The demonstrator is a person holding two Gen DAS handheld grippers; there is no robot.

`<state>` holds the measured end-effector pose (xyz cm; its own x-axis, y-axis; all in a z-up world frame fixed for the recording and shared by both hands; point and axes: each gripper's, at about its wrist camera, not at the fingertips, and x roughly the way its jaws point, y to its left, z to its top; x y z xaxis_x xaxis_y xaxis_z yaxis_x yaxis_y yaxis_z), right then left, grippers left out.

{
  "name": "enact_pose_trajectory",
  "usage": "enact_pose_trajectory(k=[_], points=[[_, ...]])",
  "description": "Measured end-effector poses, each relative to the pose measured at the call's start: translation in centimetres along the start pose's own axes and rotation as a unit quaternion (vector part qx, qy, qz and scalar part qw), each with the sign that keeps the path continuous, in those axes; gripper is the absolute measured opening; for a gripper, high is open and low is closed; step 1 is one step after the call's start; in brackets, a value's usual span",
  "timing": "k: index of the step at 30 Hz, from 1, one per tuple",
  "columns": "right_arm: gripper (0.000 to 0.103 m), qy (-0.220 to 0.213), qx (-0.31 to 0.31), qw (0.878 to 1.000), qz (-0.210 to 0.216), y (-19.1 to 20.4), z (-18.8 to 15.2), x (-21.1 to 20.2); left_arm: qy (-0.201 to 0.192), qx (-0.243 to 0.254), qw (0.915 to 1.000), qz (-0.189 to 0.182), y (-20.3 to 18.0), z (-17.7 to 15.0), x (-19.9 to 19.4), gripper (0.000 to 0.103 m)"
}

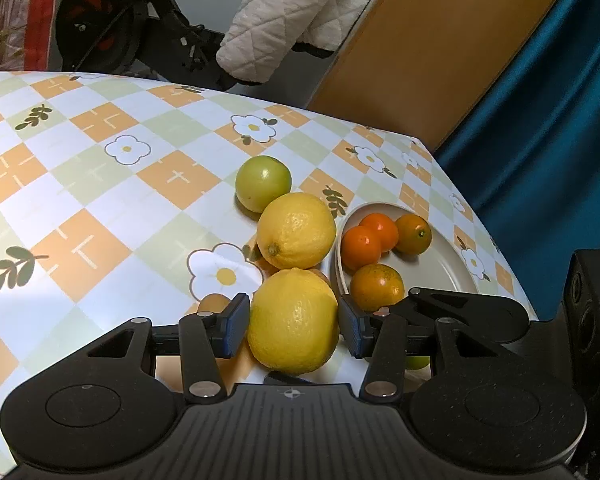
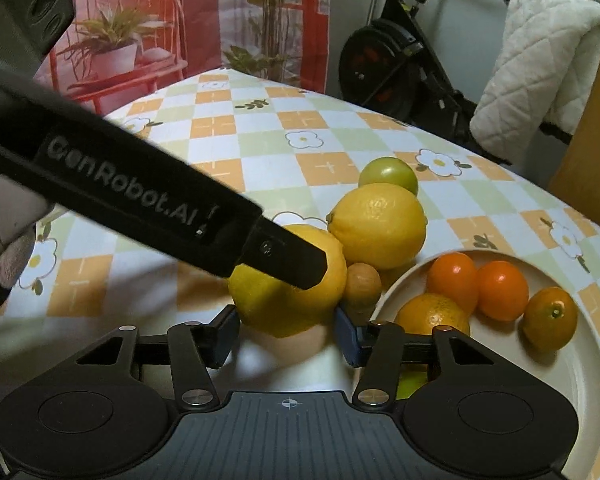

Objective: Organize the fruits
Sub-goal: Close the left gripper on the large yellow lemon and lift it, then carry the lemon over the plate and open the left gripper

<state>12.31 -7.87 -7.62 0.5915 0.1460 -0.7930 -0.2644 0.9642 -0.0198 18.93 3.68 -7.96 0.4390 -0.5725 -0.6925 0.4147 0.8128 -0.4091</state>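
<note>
The left gripper (image 1: pixel 293 322) clamps the near lemon (image 1: pixel 292 320), right gripper (image 2: pixel 287 334) half-open around it; lift slowly toward the plate (image 1: pixel 452 268).

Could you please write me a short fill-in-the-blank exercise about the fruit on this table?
1. The cream plate holds ____ small orange citrus fruits.
2. The near lemon sits between the fingers of the ____ gripper.
3. The fruit farthest from the cameras, behind the far lemon, is a ____ tomato.
4. The tablecloth is printed with white ____.

Missing words: four; left; green; flowers
</note>
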Motion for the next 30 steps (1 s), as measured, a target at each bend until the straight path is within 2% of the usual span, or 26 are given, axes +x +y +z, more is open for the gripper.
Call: enact_pose_trajectory(k=[18,30], points=[[0.048,-0.055,0.018,0.998,-0.002,-1.2,-0.3,-4.4,-0.032,0.049,0.9982,0.015,-4.7,0.8,-2.5,0.050],[0.048,-0.094,0.077,0.992,-0.017,-5.5,-2.1,-7.1,-0.011,0.114,0.9934,0.009,-9.5,2.6,-0.4,0.050]])
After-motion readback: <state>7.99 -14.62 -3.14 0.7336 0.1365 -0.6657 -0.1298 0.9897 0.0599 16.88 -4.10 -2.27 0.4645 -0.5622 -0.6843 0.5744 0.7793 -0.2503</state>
